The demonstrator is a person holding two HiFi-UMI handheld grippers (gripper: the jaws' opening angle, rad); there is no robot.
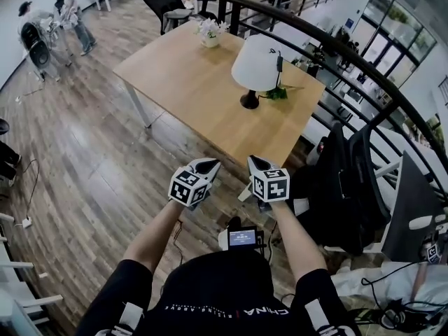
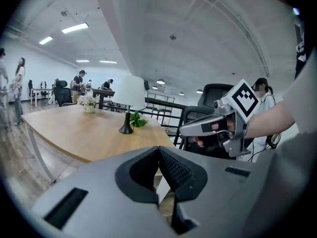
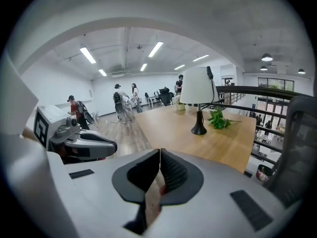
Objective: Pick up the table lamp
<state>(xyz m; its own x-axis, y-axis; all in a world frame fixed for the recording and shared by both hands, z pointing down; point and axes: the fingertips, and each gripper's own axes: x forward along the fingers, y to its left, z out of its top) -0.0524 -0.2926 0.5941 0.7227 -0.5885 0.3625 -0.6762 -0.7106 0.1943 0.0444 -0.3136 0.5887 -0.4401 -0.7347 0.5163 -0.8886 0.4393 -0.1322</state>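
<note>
The table lamp has a white shade and a slim black stem on a round black foot; it stands upright near the far right part of the wooden table. It also shows as the lamp and the lamp in the two gripper views. My left gripper and right gripper hover side by side off the table's near edge, well short of the lamp. Both have their jaws shut with nothing between them, as seen at the left gripper and the right gripper.
A small green plant sprig lies beside the lamp's foot. A white flower pot sits at the table's far edge. A curved black railing runs behind the table, black office chairs stand at the right, and people stand far left.
</note>
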